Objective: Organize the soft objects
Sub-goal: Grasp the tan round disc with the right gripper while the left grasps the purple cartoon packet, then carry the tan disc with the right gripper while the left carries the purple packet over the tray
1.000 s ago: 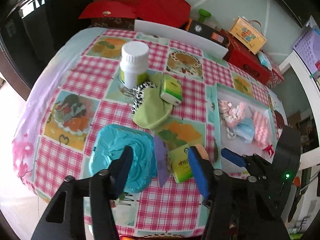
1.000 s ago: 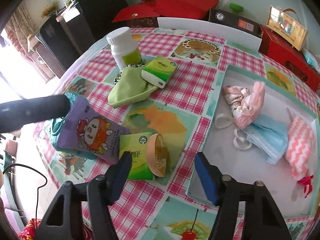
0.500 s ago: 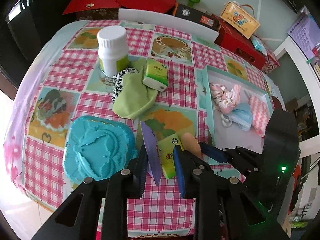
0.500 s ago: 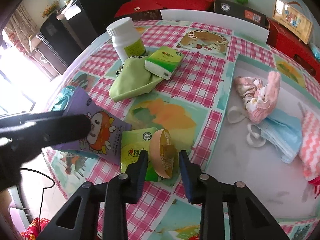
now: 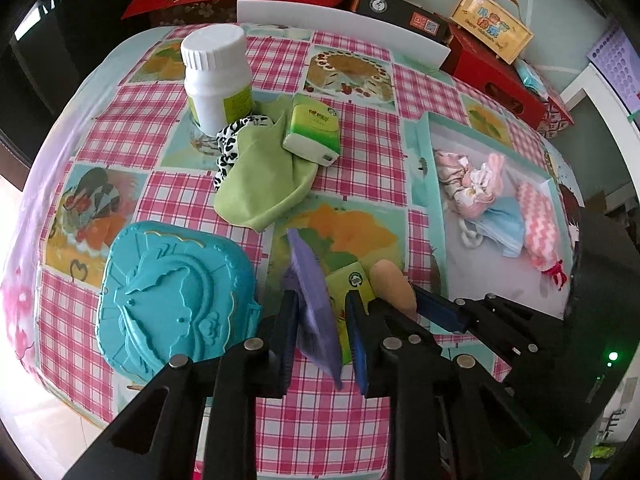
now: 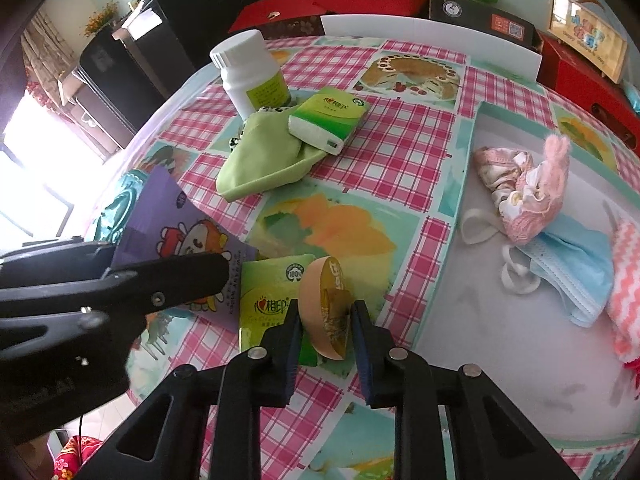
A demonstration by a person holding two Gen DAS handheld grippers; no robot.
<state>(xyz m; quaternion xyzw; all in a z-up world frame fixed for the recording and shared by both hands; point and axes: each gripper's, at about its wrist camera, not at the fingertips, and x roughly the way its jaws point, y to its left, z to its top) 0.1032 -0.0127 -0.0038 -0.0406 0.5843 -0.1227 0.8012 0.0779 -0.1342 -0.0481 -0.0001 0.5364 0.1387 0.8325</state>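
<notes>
My left gripper point(image 5: 320, 332) is shut on a purple cartoon packet point(image 5: 314, 300), held edge-on above the table; the packet also shows in the right wrist view point(image 6: 180, 232). My right gripper point(image 6: 326, 332) is shut on a tan round sponge-like puff point(image 6: 326, 308), which lies on a green tissue pack point(image 6: 272, 296). A green cloth point(image 5: 260, 184) and another green tissue pack point(image 5: 314, 132) lie mid-table. The teal-rimmed tray point(image 6: 464, 168) holds a pink plush point(image 6: 528, 192), a blue mask point(image 6: 576, 268) and a pink-white cloth point(image 6: 628, 276).
A white bottle point(image 5: 218, 80) stands at the back beside a black-and-white scrunchie point(image 5: 228, 148). A turquoise embossed case point(image 5: 168, 296) lies at the front left. Red boxes point(image 5: 492, 76) and a white board point(image 5: 340, 28) line the far edge.
Both grippers have closed: the left on the purple packet, the right on the tan puff. Both have moved forward and closer to the table.
</notes>
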